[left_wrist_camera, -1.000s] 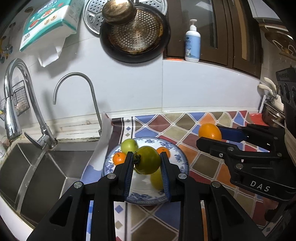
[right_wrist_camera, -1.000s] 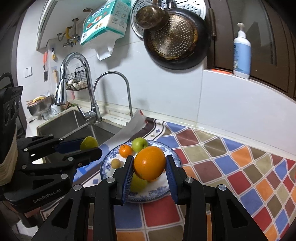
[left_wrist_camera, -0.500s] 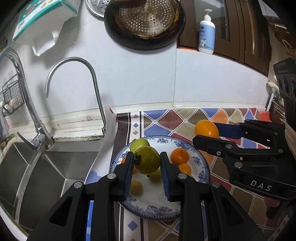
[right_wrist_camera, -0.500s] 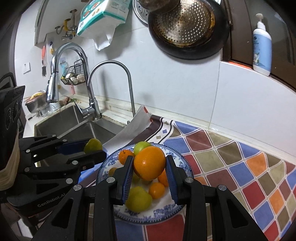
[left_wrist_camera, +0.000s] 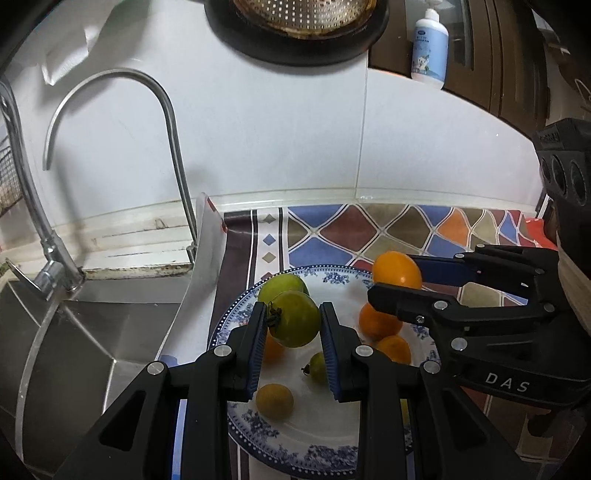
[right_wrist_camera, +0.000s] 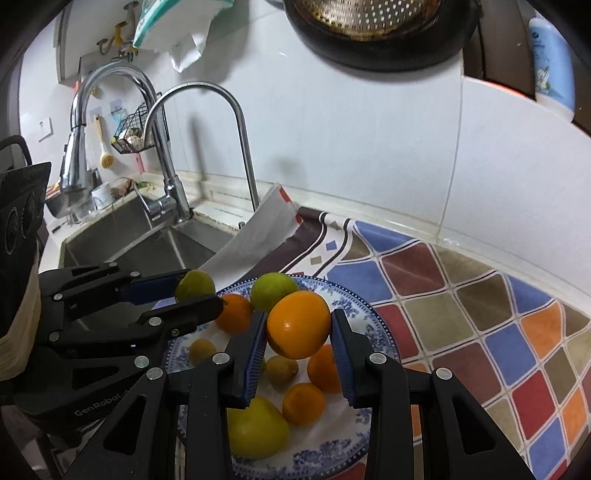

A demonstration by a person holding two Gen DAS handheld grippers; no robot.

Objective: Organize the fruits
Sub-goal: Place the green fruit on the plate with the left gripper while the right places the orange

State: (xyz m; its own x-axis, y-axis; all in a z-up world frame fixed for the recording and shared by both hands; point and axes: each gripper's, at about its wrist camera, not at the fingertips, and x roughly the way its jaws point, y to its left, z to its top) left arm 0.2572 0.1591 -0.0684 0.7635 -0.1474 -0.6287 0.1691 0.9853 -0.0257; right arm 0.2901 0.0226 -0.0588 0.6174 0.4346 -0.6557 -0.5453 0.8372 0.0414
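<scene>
My left gripper (left_wrist_camera: 293,319) is shut on a green tomato (left_wrist_camera: 295,317) with a dark stem, held above the blue-and-white plate (left_wrist_camera: 295,456). My right gripper (right_wrist_camera: 298,325) is shut on an orange (right_wrist_camera: 298,324), also over the plate (right_wrist_camera: 382,341). In the left wrist view the right gripper (left_wrist_camera: 393,280) comes in from the right with the orange (left_wrist_camera: 396,268). In the right wrist view the left gripper (right_wrist_camera: 201,291) shows at the left with the tomato (right_wrist_camera: 194,285). On the plate lie a green apple (right_wrist_camera: 272,291), several small oranges (right_wrist_camera: 303,404) and small yellow-green fruits (left_wrist_camera: 274,400).
The plate sits on a chequered, many-coloured mat (right_wrist_camera: 480,321) on the counter. A steel sink (left_wrist_camera: 74,350) with two curved taps (left_wrist_camera: 173,147) lies to the left. A white board (right_wrist_camera: 258,236) leans over the sink edge. A pan (left_wrist_camera: 295,29) and a lotion bottle (left_wrist_camera: 428,44) hang high on the wall.
Both grippers have come forward and down toward the plate with their fruit still held. The plate and its fruits look larger and closer in both views.
</scene>
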